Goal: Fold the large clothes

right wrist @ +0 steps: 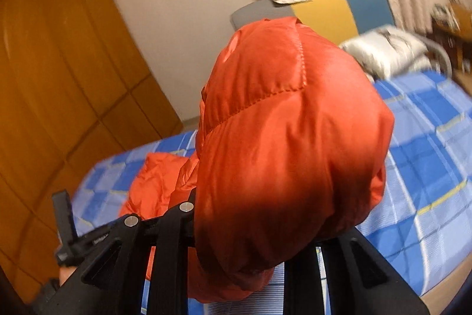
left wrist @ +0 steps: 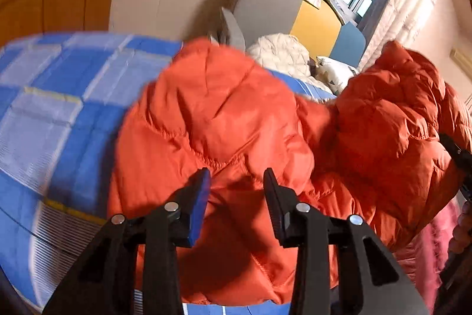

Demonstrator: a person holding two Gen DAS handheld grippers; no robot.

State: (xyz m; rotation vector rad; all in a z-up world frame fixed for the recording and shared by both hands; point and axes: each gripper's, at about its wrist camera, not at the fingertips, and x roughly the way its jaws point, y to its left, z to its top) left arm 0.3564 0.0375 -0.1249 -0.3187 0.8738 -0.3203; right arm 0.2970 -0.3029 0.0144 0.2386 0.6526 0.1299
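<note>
Two black fingers of the left gripper point(left wrist: 236, 182) stand apart with nothing between them, poised just over the orange puffer jacket point(left wrist: 224, 120) spread on the blue checked bedspread point(left wrist: 53, 114). On the right gripper point(right wrist: 250, 226) a raised bulge of jacket point(right wrist: 283, 120) hides the fingertips, apparently clamped on that fabric above the bed.

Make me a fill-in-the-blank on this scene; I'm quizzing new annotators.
1. The jacket is coloured ____.
2. The jacket lies on a bed whose checked sheet is mainly ____.
3. The left gripper has its jaws ____, holding nothing.
4. The right gripper lifts a bunched part of the ____.

Missing words: orange; blue; open; jacket
</note>
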